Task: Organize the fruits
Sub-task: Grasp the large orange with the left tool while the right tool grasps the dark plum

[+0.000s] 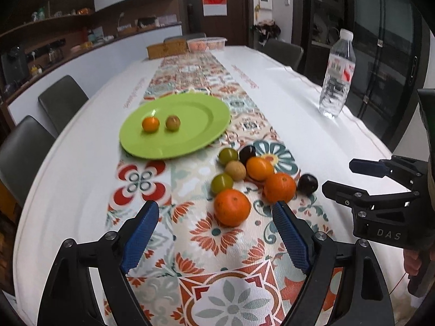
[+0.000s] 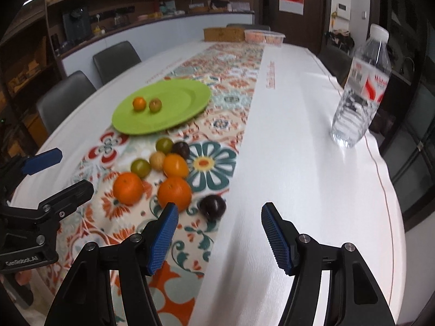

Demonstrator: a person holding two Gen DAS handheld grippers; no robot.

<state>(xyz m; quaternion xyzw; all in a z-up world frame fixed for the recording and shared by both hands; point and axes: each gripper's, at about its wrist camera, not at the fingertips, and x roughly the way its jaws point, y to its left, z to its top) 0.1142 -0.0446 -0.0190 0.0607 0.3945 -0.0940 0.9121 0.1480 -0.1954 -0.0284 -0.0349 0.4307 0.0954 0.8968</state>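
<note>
A green plate [image 1: 190, 108] [image 2: 179, 95] on the patterned runner holds a small orange fruit [image 1: 150, 124] and a green-brown fruit [image 1: 173, 122]. Nearer lies a cluster of loose fruits: three oranges, the nearest [image 1: 232, 207] [image 2: 127, 188], two green fruits [image 1: 222, 183], a tan fruit [image 1: 235, 171] and two dark plums [image 1: 307, 184] [image 2: 212, 207]. My left gripper [image 1: 216, 216] is open and empty, just before the nearest orange. My right gripper [image 2: 219, 217] is open and empty, with a dark plum between its fingertips' line; it also shows at the right of the left wrist view [image 1: 337, 176].
A water bottle [image 1: 337, 73] [image 2: 359, 89] stands at the right on the white tablecloth. A wooden box [image 1: 165, 49] and a white basket [image 1: 206, 44] sit at the far end. Grey chairs [image 1: 61, 100] line the left side.
</note>
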